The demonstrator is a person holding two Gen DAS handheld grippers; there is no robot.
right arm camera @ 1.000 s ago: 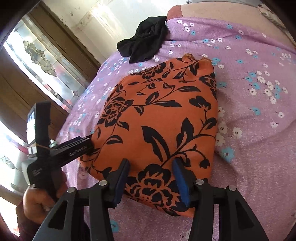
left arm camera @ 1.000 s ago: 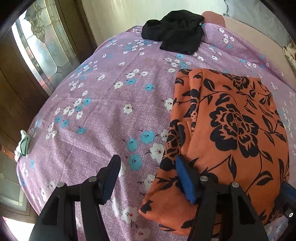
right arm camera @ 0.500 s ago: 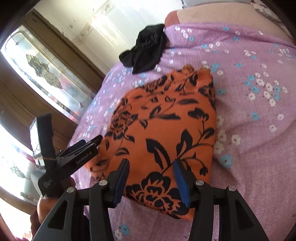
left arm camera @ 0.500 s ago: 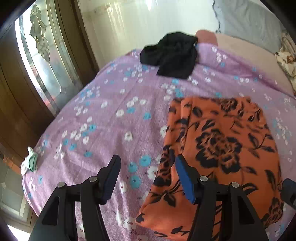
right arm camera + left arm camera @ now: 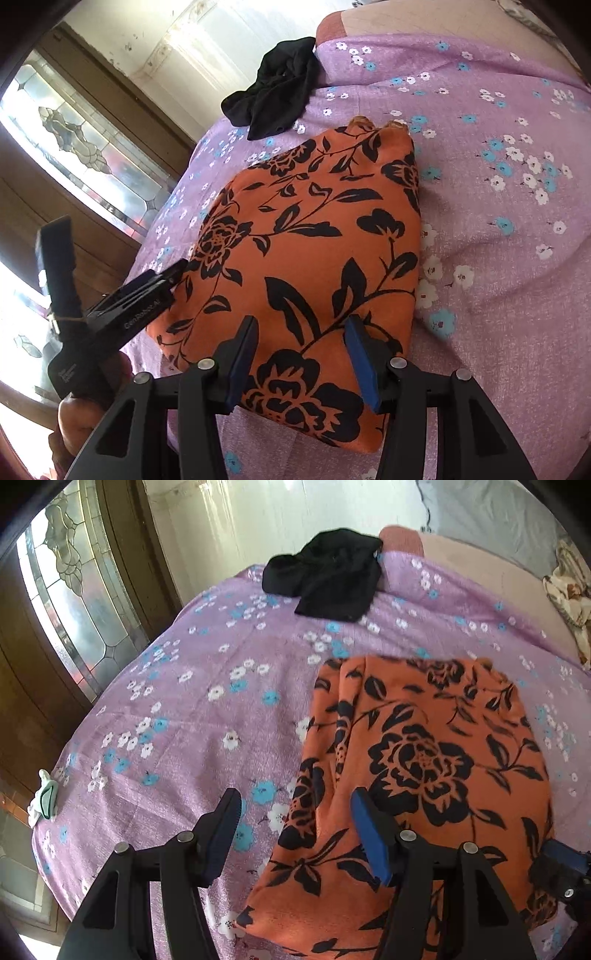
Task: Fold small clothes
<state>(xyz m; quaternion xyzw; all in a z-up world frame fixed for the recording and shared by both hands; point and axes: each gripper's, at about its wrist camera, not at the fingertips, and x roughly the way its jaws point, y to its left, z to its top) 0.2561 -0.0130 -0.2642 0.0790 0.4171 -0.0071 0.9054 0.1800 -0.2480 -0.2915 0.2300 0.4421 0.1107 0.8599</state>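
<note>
Garment: folded orange floral cloth (image 5: 424, 775) flat on purple bedspread (image 5: 184, 720), centre-right of frame.
Left gripper (image 5: 295, 834): jaws wide apart, empty, straddling cloth's left edge.
Right gripper (image 5: 303, 354): spread, empty, above cloth's near end.
Upper centre: black garment (image 5: 328, 579).

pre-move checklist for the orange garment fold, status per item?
1. Left gripper open and holding nothing: ok.
2. Right gripper open and holding nothing: ok.
3. Orange floral garment lying folded on the purple bedsheet, no loose part sticking out: ok on the sides in view; the near edge is partly hidden by the grippers.
4. Fold layers aligned underneath: cannot tell.
5. Black garment apart from the orange one, not yet folded, lying bunched at the far end: ok as next item.
6. Small green and white item at the sheet's left edge out of the way: ok.
</note>
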